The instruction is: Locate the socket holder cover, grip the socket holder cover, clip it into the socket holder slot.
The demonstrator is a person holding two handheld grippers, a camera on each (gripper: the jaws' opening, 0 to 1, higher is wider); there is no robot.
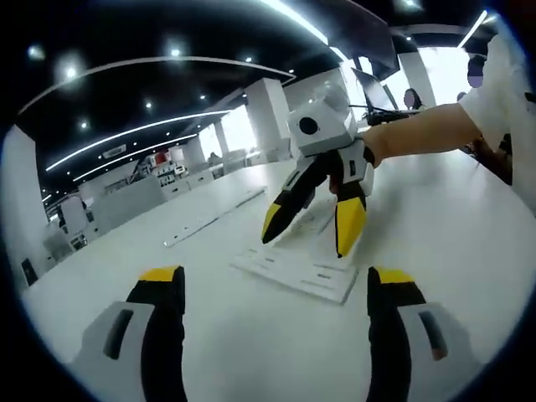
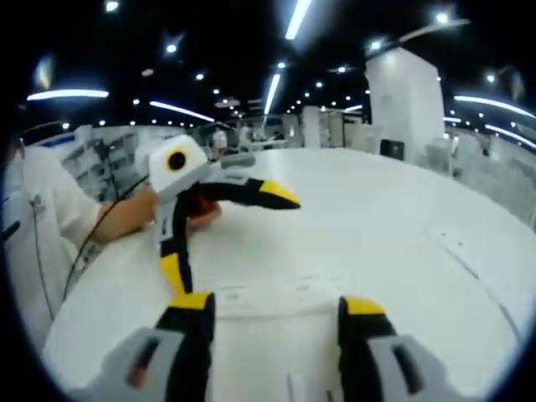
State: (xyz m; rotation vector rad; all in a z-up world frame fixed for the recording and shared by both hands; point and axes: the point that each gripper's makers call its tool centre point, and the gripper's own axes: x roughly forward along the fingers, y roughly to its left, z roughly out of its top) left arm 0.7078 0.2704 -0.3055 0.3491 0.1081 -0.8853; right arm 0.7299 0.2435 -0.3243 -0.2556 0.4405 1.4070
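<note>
Left gripper [image 1: 276, 289]: jaws spread wide, nothing between them, yellow tips over bare table [image 1: 452, 243]. Seen from the right gripper view, this same gripper [image 2: 226, 239] comes in from the left, jaws splayed apart, one pointing right across the table and one pointing down toward the near edge; nothing held.

Right gripper [image 2: 276, 306]: jaws apart, nothing between them, tips hanging just over the near edge of the holder [image 2: 285, 293]. In the left gripper view the right gripper [image 1: 310, 230] comes in from the right, held by a hand [image 1: 377, 142] with a bare forearm [image 1: 435, 126] behind it. Its two black-and-yellow jaws point down, open and empty, tips close above the far edge of the holder [image 1: 293, 272]; whether they touch it I cannot tell.

The holder is a flat white plate, lying flat on the white table between the two grippers, just beyond the left jaws. Faint slots or markings on its top; detail too blurred to read. A separate cover cannot be told apart from the plate.

Further out on the table: long white strips [image 1: 209, 222], well apart from the holder. A person in a white sleeve [image 2: 59, 209] stands at the left of the right gripper view. Beyond, white pillars [image 2: 406, 100] and ceiling light strips [image 1: 126, 134].
</note>
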